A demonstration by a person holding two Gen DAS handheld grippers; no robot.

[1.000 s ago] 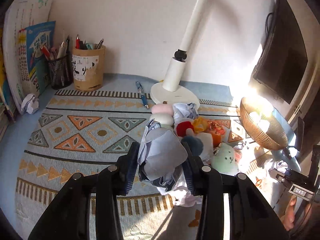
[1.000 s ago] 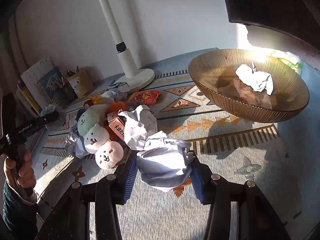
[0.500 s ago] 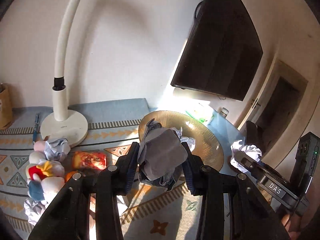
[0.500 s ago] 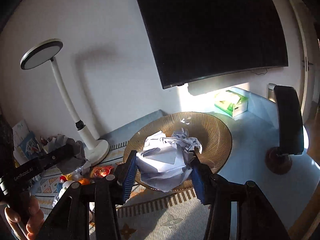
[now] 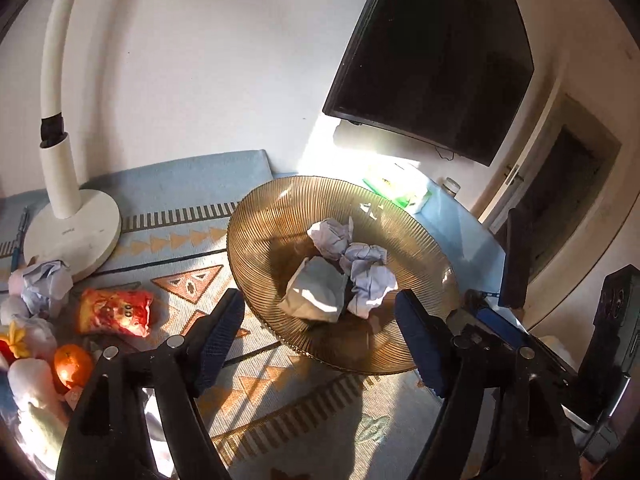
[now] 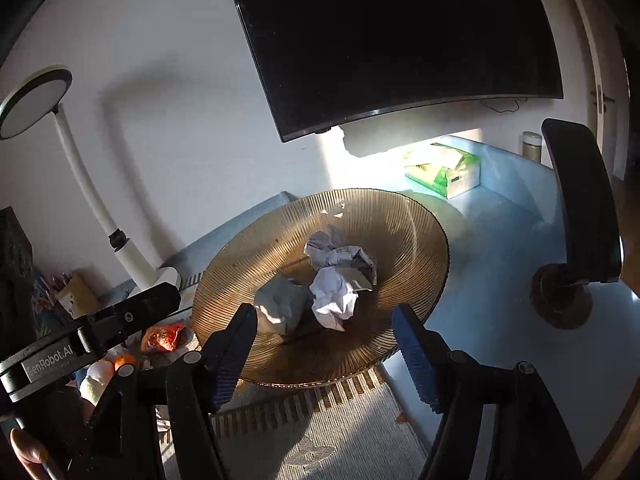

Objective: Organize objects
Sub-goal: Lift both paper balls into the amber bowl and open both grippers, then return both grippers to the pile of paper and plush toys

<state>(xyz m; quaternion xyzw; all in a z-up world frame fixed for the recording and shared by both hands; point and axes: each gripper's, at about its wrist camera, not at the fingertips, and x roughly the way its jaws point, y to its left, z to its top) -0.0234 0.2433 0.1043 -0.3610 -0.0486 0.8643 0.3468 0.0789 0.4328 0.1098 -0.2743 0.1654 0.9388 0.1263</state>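
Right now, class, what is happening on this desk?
A person is clearing crumpled paper off the patterned mat with a gripper in each hand. The left gripper and right gripper have just been opening; nothing is between their jaws. The paper balls lie in the amber ribbed bowl. Another paper ball waits beside the lamp base.

Lamp [image 5: 60, 152] head cut off at top edge; plush toys [image 5: 28, 364] cropped at left. Bowl's [image 6: 400, 216] near rim hidden behind tool fingers [image 6: 232, 356]. Tissue box [image 6: 444, 172] print too small to read.

Blue table [image 5: 460, 224]: patterned mat [image 5: 180, 236], amber bowl [image 5: 256, 224], lamp [image 5: 72, 232].
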